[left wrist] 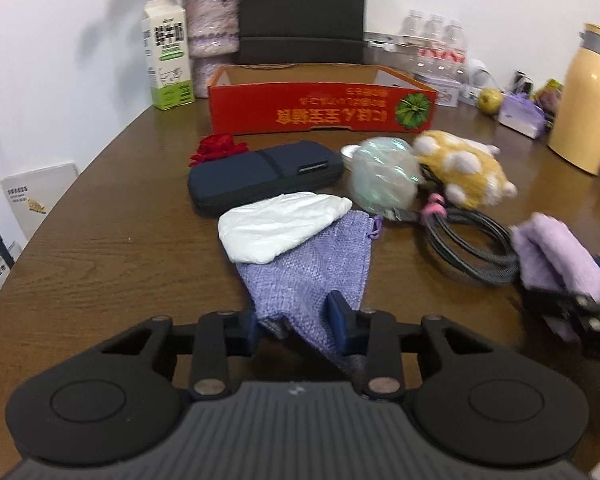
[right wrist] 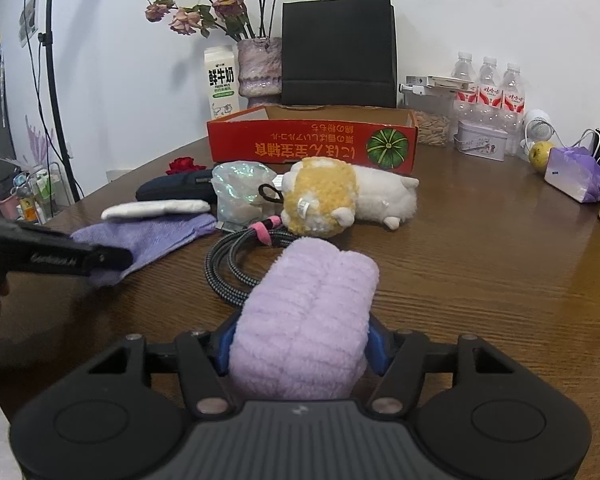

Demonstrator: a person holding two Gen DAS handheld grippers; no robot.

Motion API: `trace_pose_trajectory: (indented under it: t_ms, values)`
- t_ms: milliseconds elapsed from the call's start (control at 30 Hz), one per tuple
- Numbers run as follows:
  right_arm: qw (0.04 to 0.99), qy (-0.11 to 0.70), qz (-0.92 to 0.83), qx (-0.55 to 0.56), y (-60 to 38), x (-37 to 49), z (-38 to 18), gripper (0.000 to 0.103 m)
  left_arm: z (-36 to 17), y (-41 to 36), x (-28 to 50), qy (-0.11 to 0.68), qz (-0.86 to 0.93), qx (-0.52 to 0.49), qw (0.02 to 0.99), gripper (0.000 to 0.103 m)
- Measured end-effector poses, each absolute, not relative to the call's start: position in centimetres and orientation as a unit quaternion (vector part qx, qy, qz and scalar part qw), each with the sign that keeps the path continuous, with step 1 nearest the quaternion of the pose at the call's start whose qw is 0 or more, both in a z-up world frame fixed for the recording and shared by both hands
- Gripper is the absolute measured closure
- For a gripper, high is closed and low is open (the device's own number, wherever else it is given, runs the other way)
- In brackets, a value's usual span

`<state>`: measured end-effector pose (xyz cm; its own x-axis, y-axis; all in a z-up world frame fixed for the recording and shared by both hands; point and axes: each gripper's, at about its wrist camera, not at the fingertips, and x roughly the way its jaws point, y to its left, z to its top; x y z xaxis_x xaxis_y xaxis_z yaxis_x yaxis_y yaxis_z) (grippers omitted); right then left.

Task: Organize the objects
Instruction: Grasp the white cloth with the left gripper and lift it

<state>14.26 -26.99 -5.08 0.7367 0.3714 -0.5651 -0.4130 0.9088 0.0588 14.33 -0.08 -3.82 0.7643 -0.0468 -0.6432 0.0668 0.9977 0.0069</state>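
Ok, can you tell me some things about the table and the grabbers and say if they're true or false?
1. The right gripper is squeezing a fluffy lilac cloth. True.
2. The left gripper has the woven purple pouch between its fingers. True.
3. The plush toy is inside the red cardboard box. False: it lies on the table in front of the box.
4. The milk carton is tipped over. False: it stands upright.

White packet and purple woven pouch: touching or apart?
Touching. The left wrist view shows the white packet lying overlapped on the purple woven pouch, no gap.
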Motion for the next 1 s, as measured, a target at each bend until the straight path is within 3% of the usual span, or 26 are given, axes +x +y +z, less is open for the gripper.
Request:
trace_pose_trajectory:
  t_ms: [233, 300, 333, 533, 867, 1000]
  values:
    - [0.931, 0.293, 0.214, -0.036, -27.1, 13.6, -5.1, 0.042, -3.4, 0.6, 10.8, 0.358, -0.049, 0.016, 0.932, 0.066]
    - [0.931, 0.293, 0.215, -0.036, -27.1, 13.4, -5.1, 0.042, -3.3, 0.8, 10.3, 0.362, -0.045, 0.019, 0.931, 0.042]
    - [0.931, 0.293, 0.215, -0.036, -27.1, 13.3, -5.1, 0.042, -3.2, 0.7, 10.2, 0.357, -0.037, 0.025, 0.933, 0.023]
    - [0.931, 0.292, 0.215, -0.033, -27.0, 12.7, -5.1, 0.043, -3.2, 0.0, 11.5, 0.357, -0.034, 0.045, 0.933, 0.002]
    - [0.933, 0.293, 0.206, -0.034, -27.5, 12.1, -5.0, 0.043, -3.1, -0.1, 13.1, 0.337, -0.016, 0.049, 0.94, 0.0]
    - [0.934, 0.294, 0.202, -0.028, -27.5, 12.3, -5.2, 0.051, -2.5, 0.2, 15.5, 0.347, -0.034, 0.076, 0.934, 0.0]
